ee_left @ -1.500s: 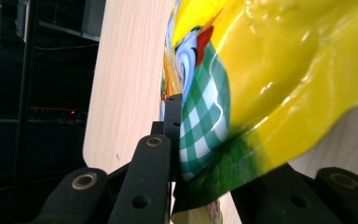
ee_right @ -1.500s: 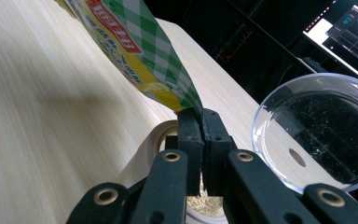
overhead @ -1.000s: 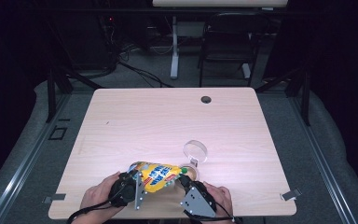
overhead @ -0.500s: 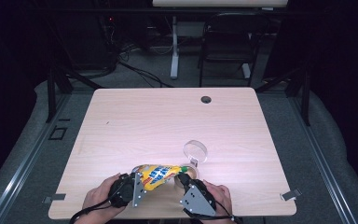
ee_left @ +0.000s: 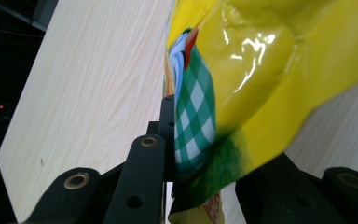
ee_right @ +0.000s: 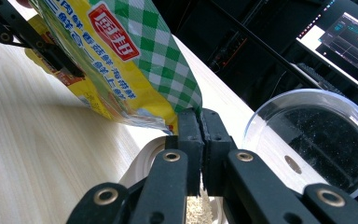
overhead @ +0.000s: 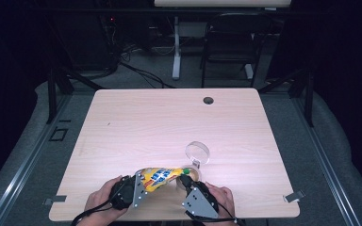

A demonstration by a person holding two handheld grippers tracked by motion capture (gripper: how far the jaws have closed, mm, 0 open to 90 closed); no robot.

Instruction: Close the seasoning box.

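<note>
High view: a yellow snack bag (overhead: 159,176) hangs between the two tongs near the table's (overhead: 169,122) front edge, its long axis running roughly nine o'clock to three o'clock, the right end slightly farther from the person. The left gripper (overhead: 139,187) grips the bag's left end; the right gripper (overhead: 185,180) grips its right end, at a green-checked corner. Both hands are at the bag, so neither is nearer. Just beyond the right gripper, toward one o'clock, stands a clear round lid (overhead: 197,153), apparently propped on edge, and below the bag's right end sits a pale bowl (overhead: 192,173), partly hidden by the gripper. In the left gripper view the jaws stand narrowly apart with the bag (ee_left: 261,79) clamped between them, the film bunched at the pinch point. In the right gripper view the jaws are pressed almost together on the thin corner of the bag (ee_right: 135,60), and directly beneath that corner lies the white rim of the bowl (ee_right: 142,163) holding a pale, grainy content, of which little is visible. The clear lid (ee_right: 317,140) stands at the bowl's two o'clock side; whether it touches the bowl cannot be told. Judgement: the move ahead turns on the bag's right corner being directly over the bowl, the likely receiving vessel.
</note>
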